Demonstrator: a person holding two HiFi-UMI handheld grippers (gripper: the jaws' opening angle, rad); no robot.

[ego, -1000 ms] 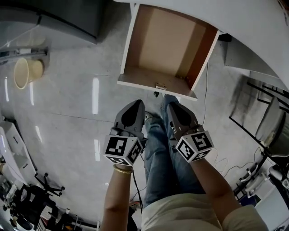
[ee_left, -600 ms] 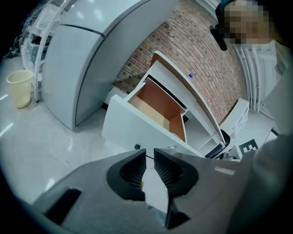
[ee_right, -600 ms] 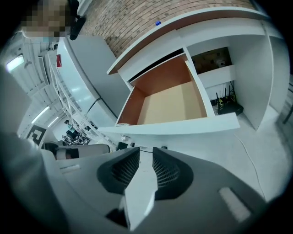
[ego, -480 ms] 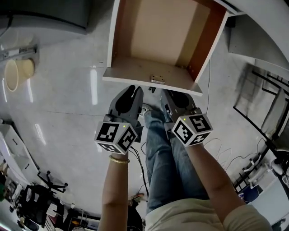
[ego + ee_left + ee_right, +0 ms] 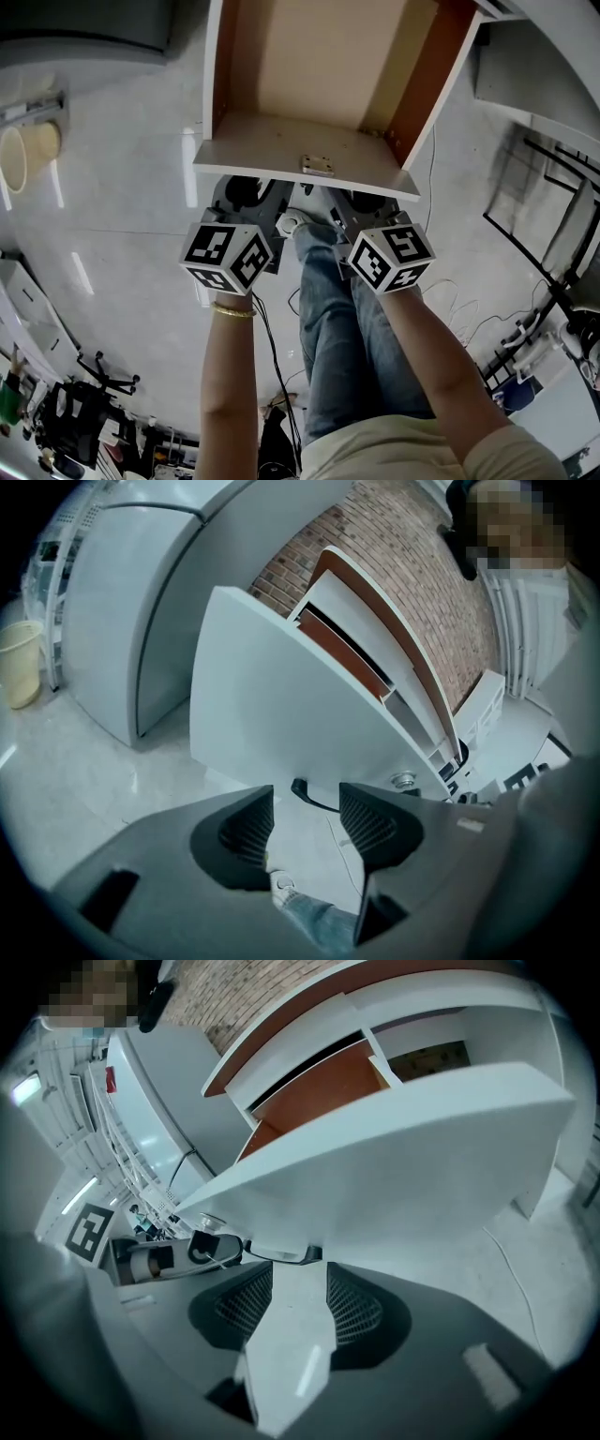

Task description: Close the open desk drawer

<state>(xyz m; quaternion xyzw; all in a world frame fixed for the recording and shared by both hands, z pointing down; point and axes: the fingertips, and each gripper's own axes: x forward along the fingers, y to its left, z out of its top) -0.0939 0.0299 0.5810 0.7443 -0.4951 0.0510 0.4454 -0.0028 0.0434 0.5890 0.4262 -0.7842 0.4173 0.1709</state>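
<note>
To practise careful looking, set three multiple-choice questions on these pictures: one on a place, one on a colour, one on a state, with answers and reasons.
1. Where is the bin?
A) on the floor, left of the drawer in the head view
B) inside the drawer
C) on a chair

2. What colour is the drawer's front panel?
A) black
B) white
C) red

3. How do the left gripper and the right gripper stand?
A) shut on a handle
B) shut on a cloth
C) open, gripping nothing

Answers: 1 A, it stands on the pale floor at the left edge; 2 B, both gripper views show it white; 3 C, the jaws have just been opening and stand apart on nothing.
</note>
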